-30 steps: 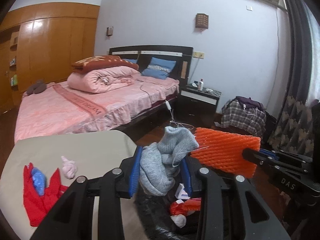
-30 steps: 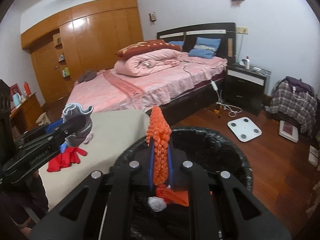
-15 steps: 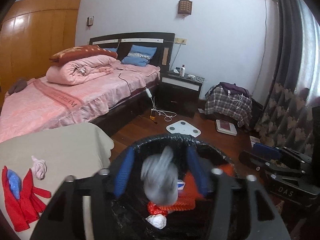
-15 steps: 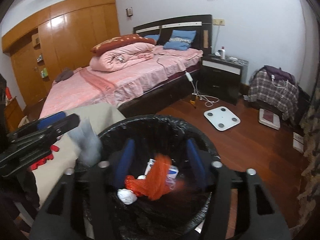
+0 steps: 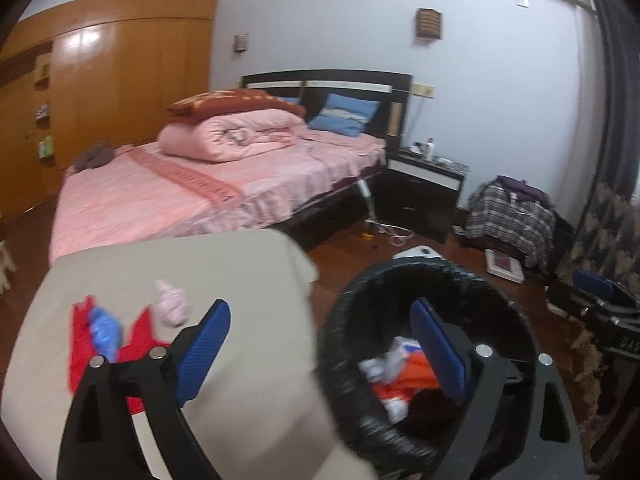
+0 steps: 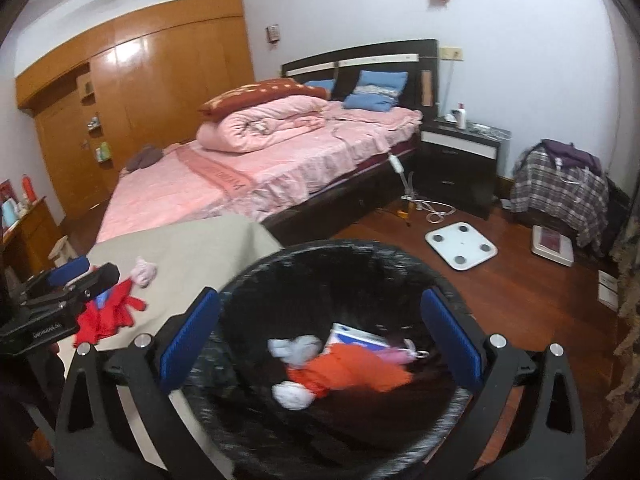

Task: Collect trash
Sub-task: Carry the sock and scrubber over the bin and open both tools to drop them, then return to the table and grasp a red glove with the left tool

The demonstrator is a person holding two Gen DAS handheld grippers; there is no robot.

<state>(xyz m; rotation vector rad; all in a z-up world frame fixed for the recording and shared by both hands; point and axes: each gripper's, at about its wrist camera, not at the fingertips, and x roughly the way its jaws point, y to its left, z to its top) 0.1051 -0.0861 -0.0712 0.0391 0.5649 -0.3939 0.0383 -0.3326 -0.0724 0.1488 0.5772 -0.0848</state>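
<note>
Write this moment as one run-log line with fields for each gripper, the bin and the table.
left gripper: opening, empty | right gripper: opening, empty | bin: grey cloth, orange net inside | table: red cloth, pink wad left

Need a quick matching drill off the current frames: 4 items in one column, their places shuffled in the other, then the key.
Items:
1. orange foam net
2. red cloth
3. white scale
4. plaid cloth

Places:
A. flat on the wooden floor, beside the bed
B. on the beige-covered table
C. inside the black-lined bin
D. draped over something by the far wall

Pairs: 1-C, 2-B, 3-A, 4-D
</note>
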